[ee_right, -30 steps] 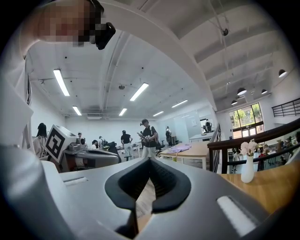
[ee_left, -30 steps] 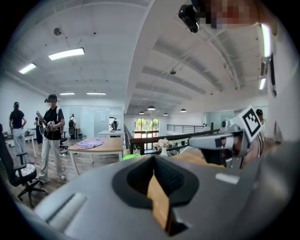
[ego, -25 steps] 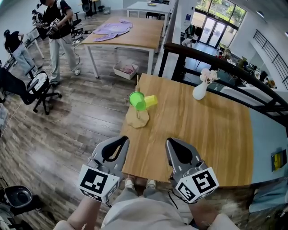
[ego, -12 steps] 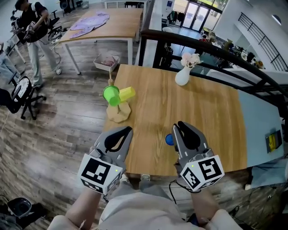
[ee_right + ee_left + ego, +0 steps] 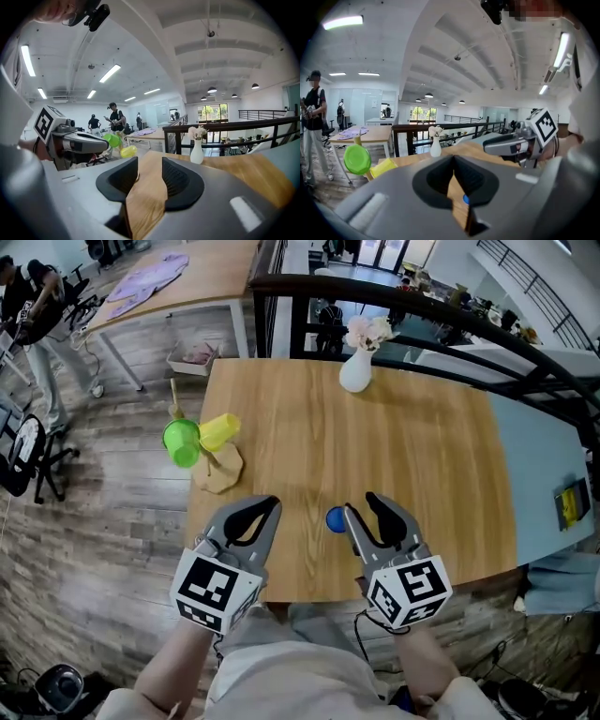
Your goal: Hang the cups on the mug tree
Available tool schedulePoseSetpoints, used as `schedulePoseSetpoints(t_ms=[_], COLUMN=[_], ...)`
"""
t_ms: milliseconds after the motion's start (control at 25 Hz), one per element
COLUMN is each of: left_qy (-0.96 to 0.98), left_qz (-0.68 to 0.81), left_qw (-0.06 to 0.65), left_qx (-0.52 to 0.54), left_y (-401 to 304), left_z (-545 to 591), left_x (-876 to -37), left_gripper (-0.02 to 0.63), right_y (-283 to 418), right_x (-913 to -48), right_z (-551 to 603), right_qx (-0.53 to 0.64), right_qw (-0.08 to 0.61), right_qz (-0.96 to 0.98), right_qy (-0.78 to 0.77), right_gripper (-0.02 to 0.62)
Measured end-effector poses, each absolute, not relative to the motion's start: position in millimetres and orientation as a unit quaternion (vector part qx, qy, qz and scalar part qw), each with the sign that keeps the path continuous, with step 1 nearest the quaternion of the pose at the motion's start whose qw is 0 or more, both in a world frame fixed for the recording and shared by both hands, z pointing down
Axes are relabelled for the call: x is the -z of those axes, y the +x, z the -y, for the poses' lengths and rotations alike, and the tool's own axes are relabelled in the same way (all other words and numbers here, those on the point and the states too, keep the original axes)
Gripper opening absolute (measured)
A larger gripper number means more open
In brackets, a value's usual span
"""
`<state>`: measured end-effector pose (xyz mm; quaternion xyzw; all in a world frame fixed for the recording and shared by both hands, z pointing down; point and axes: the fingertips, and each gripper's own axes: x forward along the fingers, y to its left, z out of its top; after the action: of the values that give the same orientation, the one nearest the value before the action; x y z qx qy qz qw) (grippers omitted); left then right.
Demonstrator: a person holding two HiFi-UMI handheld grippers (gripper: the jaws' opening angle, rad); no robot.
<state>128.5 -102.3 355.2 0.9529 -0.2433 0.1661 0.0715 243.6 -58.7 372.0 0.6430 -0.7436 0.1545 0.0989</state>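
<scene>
The mug tree point(image 5: 214, 465) stands near the table's left edge, with a green cup point(image 5: 182, 442) and a yellow cup point(image 5: 217, 430) hanging on it. Both cups also show in the left gripper view, green cup point(image 5: 357, 159) and yellow cup point(image 5: 384, 167). A small blue cup point(image 5: 335, 519), partly hidden, sits on the table just left of my right gripper point(image 5: 361, 504). That gripper's jaws have just been opening and stand apart with only bare table between them point(image 5: 150, 161). My left gripper point(image 5: 270, 504) is shut and empty over the table's near edge, tips together point(image 5: 453, 158).
A white vase with flowers point(image 5: 355, 371) stands at the table's far side, with a black railing point(image 5: 394, 301) behind it. The wooden table point(image 5: 422, 465) ends just under my grippers. A person point(image 5: 23, 306), an office chair point(image 5: 23, 451) and another table point(image 5: 187, 282) are at the left.
Both grippers have moved forward and down over the table's near edge. The right jaws have opened. The blue cup has come into view beside the right gripper.
</scene>
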Motion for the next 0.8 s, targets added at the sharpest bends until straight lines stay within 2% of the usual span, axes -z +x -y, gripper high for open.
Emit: schedulePoseSetpoints(t_ms=[360,800], left_qy=[0.949,0.942], left_qz=[0.227,0.196], left_qw=[0.087,0.116], left_qx=[-0.201,-0.248], left_y=[176,226], left_z=[112,117], left_x=[-427,-543], left_gripper=[0.002,0.002], right_y=[280,316], right_x=[-460,-585], right_z=[76,83], right_qx=[-0.191,-0.247], right_qw=[0.130,0.135], right_qz=[0.742,0.728], right_qy=[0.629,0.625], right_gripper=[0.186,0.200])
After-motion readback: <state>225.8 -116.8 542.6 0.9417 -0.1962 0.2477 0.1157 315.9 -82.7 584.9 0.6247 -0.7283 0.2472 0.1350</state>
